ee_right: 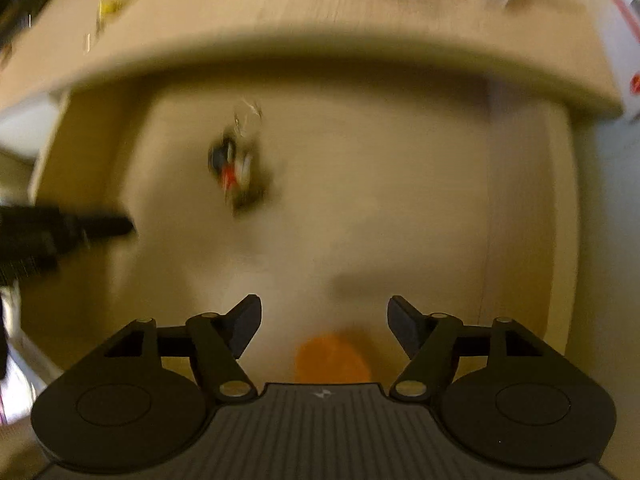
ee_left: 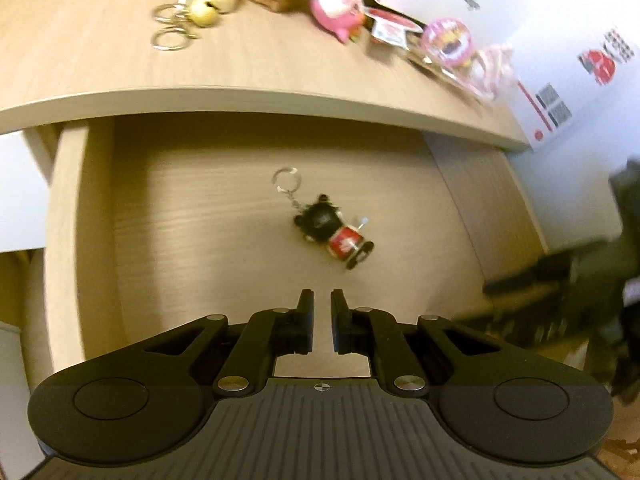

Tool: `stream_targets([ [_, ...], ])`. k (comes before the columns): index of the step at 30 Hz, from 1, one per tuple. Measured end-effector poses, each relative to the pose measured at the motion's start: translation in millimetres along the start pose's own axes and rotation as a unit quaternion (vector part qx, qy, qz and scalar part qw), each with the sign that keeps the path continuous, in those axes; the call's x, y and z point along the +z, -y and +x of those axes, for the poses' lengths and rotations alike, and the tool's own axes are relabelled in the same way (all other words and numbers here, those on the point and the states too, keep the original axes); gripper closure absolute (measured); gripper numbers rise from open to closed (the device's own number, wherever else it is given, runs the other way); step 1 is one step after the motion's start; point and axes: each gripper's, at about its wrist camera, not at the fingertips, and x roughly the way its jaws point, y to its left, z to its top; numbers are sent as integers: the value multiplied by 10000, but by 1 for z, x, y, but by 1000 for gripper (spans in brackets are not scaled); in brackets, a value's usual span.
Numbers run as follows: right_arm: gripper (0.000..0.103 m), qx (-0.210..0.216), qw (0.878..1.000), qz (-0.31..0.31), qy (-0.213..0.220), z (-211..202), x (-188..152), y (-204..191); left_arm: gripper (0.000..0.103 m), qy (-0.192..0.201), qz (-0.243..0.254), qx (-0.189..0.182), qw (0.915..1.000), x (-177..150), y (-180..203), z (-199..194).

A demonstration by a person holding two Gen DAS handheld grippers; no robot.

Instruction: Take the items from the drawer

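With the drawer (ee_left: 100, 216) pulled open under the desk top (ee_left: 100, 40), the left gripper (ee_left: 321, 304) hangs over its near edge w/ jaws nearly together, nothing btwn them. Further right on the drawer floor lies the last item seen, a bear keychain (ee_left: 332, 232), ring end toward the back. The right gripper (ee_right: 324, 320) points down into the drawer, jaws apart & empty; the keychain is up-left of it, blurred. Step looks like reaching for the pickup. Next: right gripper needs to shift over the bear, drop, then close on its body

Keychain (ee_left: 330, 228) in drawer (ee_left: 192, 208) — trinkets (ee_left: 336, 4), seemingly, above.
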Motion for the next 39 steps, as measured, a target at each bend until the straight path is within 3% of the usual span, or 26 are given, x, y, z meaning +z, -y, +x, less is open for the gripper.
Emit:
stream_targets([
  [8, 34, -582, 9944, -537, -707, 42, -28, -17, 88, -103, -101, 71, 9999, -8, -10, -1],
  [9, 46, -635, 9940, -549, -700, 42, -30, -16, 88, -117, -67, 83, 9999, -7, -8, 2],
  [10, 49, -626, 9946, -493, -664, 40, -31, -15, 88, -116, -37, 101, 9999, -7, -6, 4],
  [16, 49, -388, 9992, 33, 90, 5, -41, -1, 88, -94, 106, 307, 9994, -1, 7, 14],
  [22, 49, -221, 9948, 582, 806, -23, -48, -2, 88, 50, 176, 400, 9990, 12, 28, 25],
  [25, 49, -333, 9912, 627, 1116, -31, -54, -2, 88, 349, -132, 149, 9992, 17, 33, 28],
  [28, 49, -622, 9880, 294, 1384, -39, -45, 2, 88, 535, -717, 203, 9958, 21, 35, 34],
  [32, 49, -905, 9844, 72, 1507, -33, -50, 5, 88, 723, -1178, 688, 9880, 25, 41, 49],
  [35, 49, -563, 9878, 219, 1432, -26, -51, 11, 88, 734, -1275, 876, 9852, 28, 47, 63],
  [39, 49, -487, 9889, 155, 1394, -22, -53, 12, 87, 584, -1345, 1261, 9811, 32, 52, 81],
])
